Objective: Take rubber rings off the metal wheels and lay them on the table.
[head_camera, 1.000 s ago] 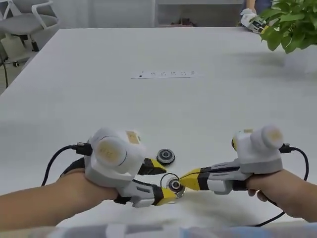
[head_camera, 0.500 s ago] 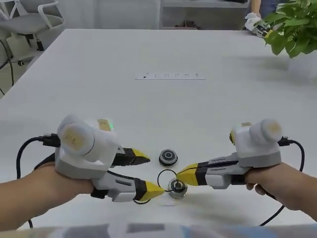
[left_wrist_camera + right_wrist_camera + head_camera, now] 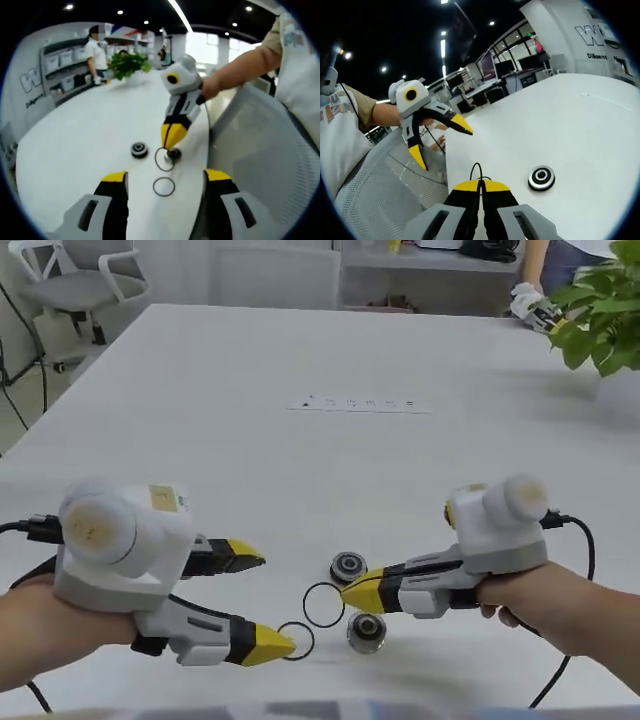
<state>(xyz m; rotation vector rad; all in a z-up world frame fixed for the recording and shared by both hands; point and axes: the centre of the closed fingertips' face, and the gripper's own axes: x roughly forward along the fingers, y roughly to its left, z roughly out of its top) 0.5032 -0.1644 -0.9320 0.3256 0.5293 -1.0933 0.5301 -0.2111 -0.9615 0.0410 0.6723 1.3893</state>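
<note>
Left gripper jaws gape empty; right gripper, jaws pinching a thin black rubber ring, should lay it flat on the white counter.

My white table stretches ahead, a narrow inset strip set in its middle. A grey office chair stands far left, a leafy plant far right. Shelves line a wall under ceiling spotlights.

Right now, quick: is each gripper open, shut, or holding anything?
Left gripper: open, holding nothing.
Right gripper: shut on a rubber ring, pinched at the jaw tips.
</note>
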